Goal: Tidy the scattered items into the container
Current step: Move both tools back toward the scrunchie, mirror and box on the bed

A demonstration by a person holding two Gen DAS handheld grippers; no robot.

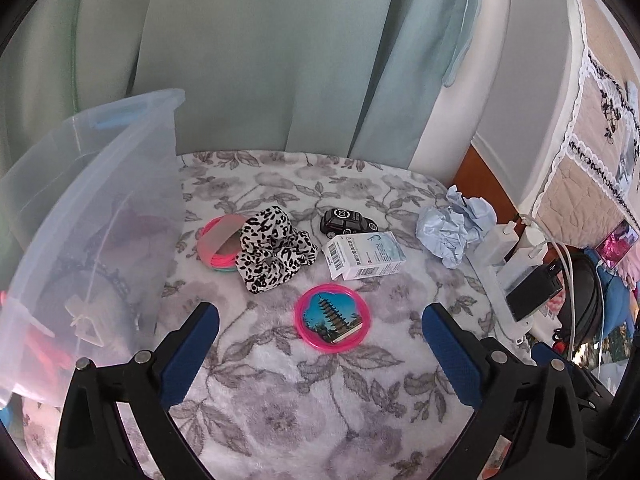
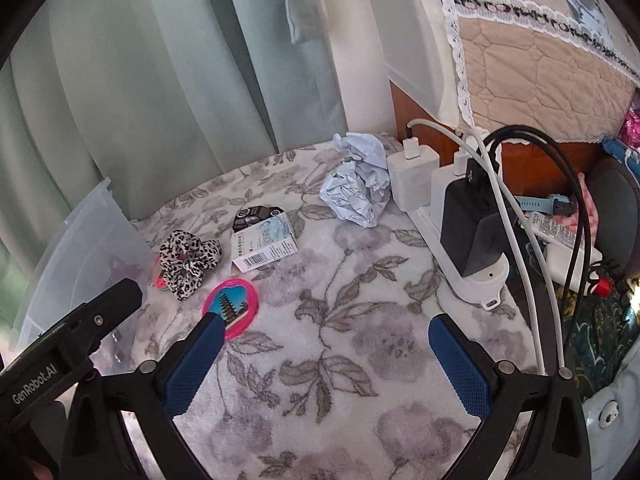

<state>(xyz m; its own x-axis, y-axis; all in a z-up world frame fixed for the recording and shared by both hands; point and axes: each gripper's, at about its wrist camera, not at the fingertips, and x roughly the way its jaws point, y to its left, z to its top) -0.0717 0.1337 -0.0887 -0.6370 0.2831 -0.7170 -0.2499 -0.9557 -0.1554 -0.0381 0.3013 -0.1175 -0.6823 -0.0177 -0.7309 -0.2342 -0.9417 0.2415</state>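
Left gripper [image 1: 320, 316] at bottom of left wrist view: jaws spread wide, nothing between the blue pads. Right gripper [image 2: 324, 332] likewise released and empty, over bare floral fleece blanket [image 2: 360, 360].

Step in hand, by my reading: approach for a pick; several items not yet in the bin.

Nearest item: round pink-rimmed disc with pagoda picture [image 1: 331, 318], flat on the blanket, centred just ahead of the left jaws, apart from both pads. Next move likely calls for lowering to straddle its rim, then closing. A thin, flat thing; may slip.

Mid frame: leopard-print fabric scrunchie [image 1: 276, 250], touching pink ring bands [image 1: 218, 244]; white barcode carton [image 1: 364, 258]; black toy car [image 1: 347, 221] behind it; crumpled pale-blue paper [image 1: 454, 232] at right.

Left edge: clear plastic storage bin [image 1: 100, 200], tilted, some things already inside.
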